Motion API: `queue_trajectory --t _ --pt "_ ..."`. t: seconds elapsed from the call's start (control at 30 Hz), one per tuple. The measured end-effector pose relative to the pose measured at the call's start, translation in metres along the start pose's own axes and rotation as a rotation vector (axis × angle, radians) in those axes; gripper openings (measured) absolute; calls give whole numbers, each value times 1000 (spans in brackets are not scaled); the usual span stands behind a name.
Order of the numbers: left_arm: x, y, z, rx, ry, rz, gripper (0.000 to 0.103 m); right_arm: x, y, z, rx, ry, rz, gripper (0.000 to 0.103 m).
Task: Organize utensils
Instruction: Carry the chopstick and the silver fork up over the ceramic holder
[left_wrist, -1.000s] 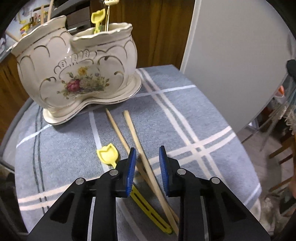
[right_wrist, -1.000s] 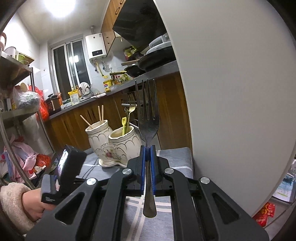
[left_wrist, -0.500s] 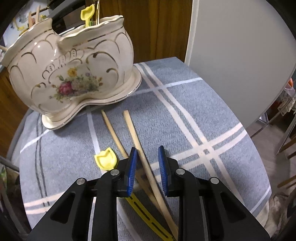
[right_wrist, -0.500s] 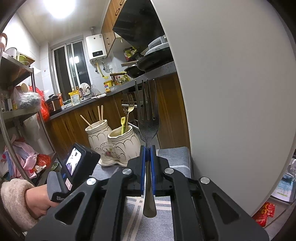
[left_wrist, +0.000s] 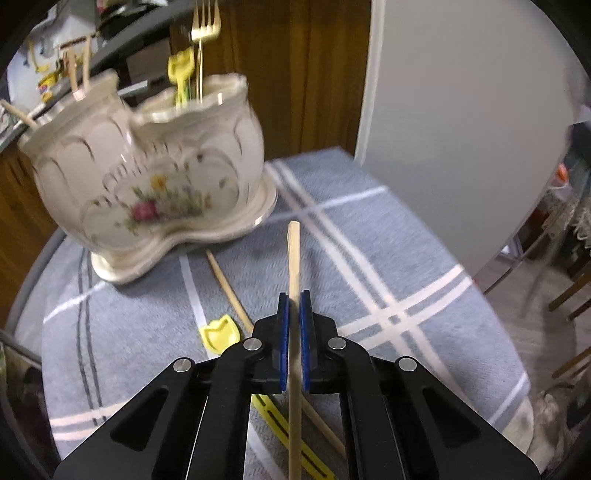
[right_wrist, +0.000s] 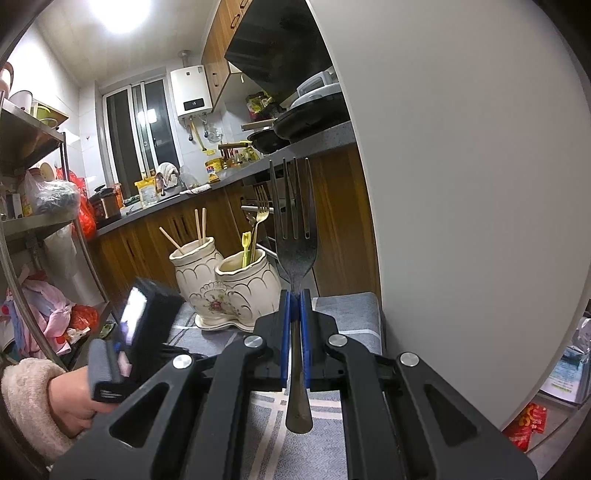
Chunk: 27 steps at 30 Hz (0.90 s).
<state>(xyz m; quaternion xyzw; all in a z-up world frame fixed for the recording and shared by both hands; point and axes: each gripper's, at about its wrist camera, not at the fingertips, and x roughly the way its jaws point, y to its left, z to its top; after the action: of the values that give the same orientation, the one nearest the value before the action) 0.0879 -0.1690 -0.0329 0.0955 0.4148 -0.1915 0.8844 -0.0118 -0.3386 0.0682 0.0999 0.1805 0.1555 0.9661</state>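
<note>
Where they stood apart before, left gripper (left_wrist: 294, 295) jaws now tight on chopstick (left_wrist: 294, 254); right gripper (right_wrist: 294, 293) still clamping fork (right_wrist: 295, 236).

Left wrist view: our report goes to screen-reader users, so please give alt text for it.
The left gripper is shut on a wooden chopstick above a grey checked tablecloth. Another chopstick and a yellow utensil lie beneath, before a flowered ceramic holder.

Small kitchen, lit by one bright ceiling light (right_wrist: 118, 14). Window (right_wrist: 138, 136) at the far end with a white water heater (right_wrist: 192, 92) beside it, wooden cabinets (right_wrist: 332, 221) under a grey counter (right_wrist: 236, 173), metal shelf rack (right_wrist: 33, 218) on the left, big white panel (right_wrist: 461, 166) on the right.
</note>
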Motion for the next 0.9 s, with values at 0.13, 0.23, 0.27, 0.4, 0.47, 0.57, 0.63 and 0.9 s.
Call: queue_trajectory --t 0.13,0.23,0.27,0.4,0.47,0.57,0.63,0.9 --pt "-24 10 2 -19 -75 -39 6 5 8 1 -11 3 3 5" --pt "-45 20 0 -37 -128 -75 6 9 13 3 -23 5 9 5" --pt "-54 24 -1 -42 -153 -86 6 10 13 3 -27 6 10 5" --pt "-83 41 -4 -62 -234 -103 6 21 23 9 -41 3 24 5" --pt "-94 49 -3 -81 -277 -107 6 28 30 11 -53 -12 31 5" --pt "-115 71 -2 -111 -354 -102 6 44 37 18 -59 -25 32 5" --pt "-124 84 6 -138 -403 -92 6 57 41 27 -48 -34 38 5" --pt "-146 137 58 -207 -598 -81 6 106 57 74 -12 -82 65 5"
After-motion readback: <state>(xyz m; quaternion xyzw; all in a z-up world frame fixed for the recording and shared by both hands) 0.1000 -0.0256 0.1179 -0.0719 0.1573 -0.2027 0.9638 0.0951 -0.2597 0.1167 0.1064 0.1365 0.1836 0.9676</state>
